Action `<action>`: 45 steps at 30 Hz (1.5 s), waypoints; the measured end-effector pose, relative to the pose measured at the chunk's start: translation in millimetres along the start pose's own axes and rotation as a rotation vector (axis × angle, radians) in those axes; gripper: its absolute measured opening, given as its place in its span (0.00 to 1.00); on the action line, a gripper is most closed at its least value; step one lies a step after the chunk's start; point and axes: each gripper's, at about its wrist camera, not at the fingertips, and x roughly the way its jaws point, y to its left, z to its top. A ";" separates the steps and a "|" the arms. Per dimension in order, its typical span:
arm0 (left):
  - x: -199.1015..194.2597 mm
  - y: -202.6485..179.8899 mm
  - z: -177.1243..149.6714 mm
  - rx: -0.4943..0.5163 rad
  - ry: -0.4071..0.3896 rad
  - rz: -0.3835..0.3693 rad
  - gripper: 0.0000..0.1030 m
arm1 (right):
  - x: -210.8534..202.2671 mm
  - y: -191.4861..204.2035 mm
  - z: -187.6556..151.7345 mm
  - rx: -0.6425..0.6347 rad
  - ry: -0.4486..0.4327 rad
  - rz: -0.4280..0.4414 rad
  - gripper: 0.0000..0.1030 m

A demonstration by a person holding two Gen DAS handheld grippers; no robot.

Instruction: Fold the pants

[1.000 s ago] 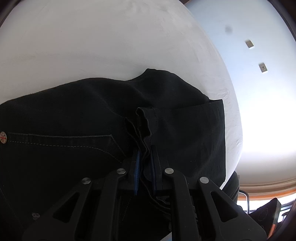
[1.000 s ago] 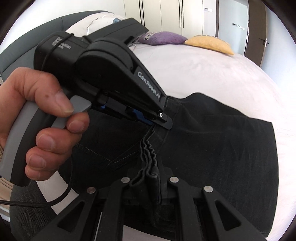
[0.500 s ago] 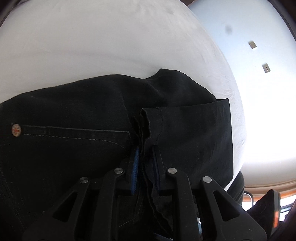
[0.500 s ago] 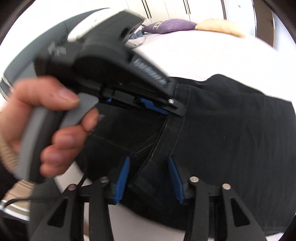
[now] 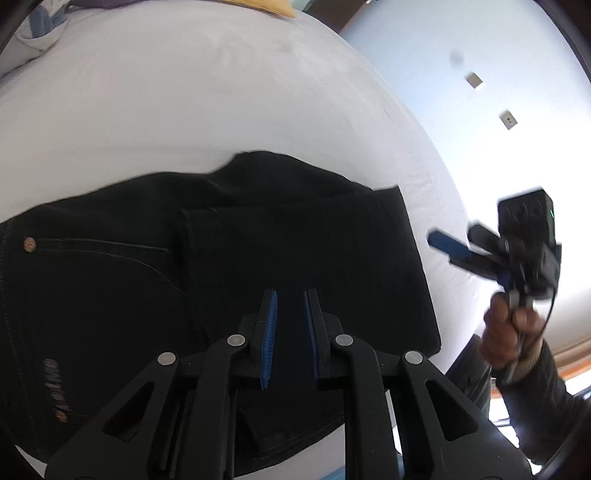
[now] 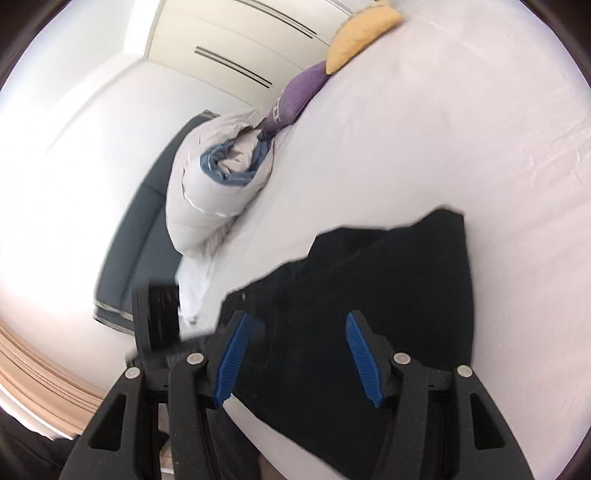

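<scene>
Both tongs have let go; pants (image 5: 295,240) lie beneath left tongs (image 5: 290,332).

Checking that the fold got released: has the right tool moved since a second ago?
Yes. The right tool let go of the black pants and pulled back toward the bed's edge, jaws open.

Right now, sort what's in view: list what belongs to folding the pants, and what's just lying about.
Belongs to the job:
- folded black denim pants on the white bed sheet
- left gripper, open
- right gripper, open

Lying about:
- yellow cushion
- purple cushion
- rolled grey-and-blue duvet
</scene>
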 end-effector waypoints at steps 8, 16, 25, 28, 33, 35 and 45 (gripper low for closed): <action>40.6 5.0 -37.5 -0.041 0.063 -0.020 0.14 | 35.1 -63.5 30.5 0.105 0.158 0.022 0.57; 20.7 21.3 -55.2 -0.092 0.005 -0.056 0.14 | -2.7 -31.9 -74.2 0.048 0.220 0.072 0.59; -98.2 56.3 -102.2 -0.243 -0.335 0.074 0.46 | -48.7 7.0 -122.2 0.050 0.105 0.124 0.60; -144.8 92.0 -137.3 -0.409 -0.489 0.070 1.00 | -39.2 14.5 -114.2 0.054 0.096 0.135 0.61; -187.6 171.5 -191.2 -0.677 -0.552 -0.015 1.00 | -6.0 41.4 -101.3 0.022 0.117 0.165 0.61; -200.1 200.2 -209.9 -0.766 -0.602 -0.088 1.00 | 2.9 49.7 -100.8 0.020 0.118 0.185 0.61; -185.2 245.6 -234.7 -1.005 -0.692 -0.284 0.96 | 34.7 76.4 -103.2 0.029 0.129 0.249 0.60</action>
